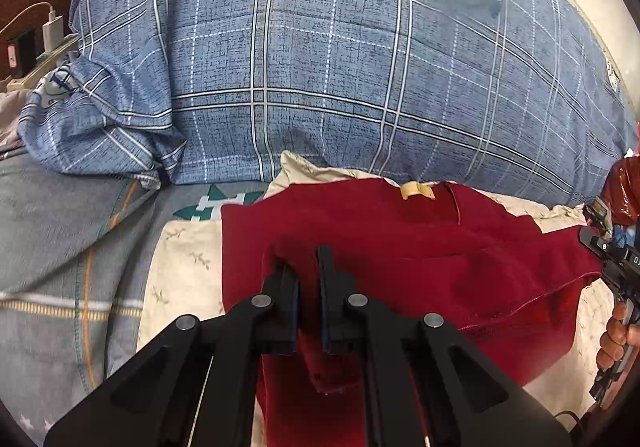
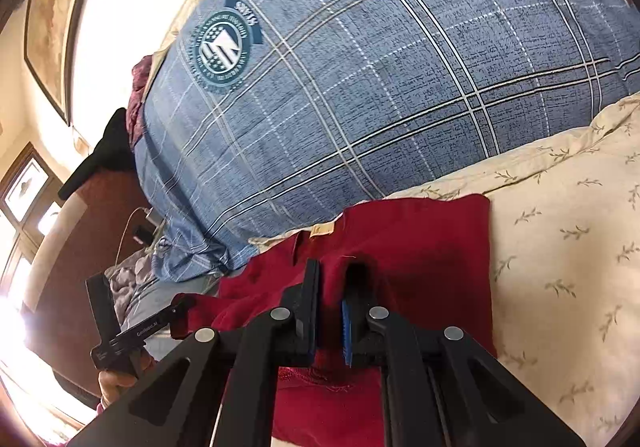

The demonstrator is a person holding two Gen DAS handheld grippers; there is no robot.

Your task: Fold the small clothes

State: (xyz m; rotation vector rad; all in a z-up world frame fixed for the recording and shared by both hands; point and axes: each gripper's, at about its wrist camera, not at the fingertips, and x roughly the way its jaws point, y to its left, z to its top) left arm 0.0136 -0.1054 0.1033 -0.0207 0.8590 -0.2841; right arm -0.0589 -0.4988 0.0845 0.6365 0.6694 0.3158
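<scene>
- On the cream leaf-print sheet (image 2: pixel 560 231), the red garment (image 1: pixel 420 247) lies spread under both claws.
- Left gripper (image 1: pixel 308 279) pinches a raised fold of it.
- Right gripper (image 2: pixel 332 287) pinches another fold likewise.

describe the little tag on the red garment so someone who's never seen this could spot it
Start at the big blue plaid pillow. Just below it the red garment lies on a cream leaf-print sheet. The tag sits at its far edge: a small tan loop, the only pale spot on the red.
</scene>
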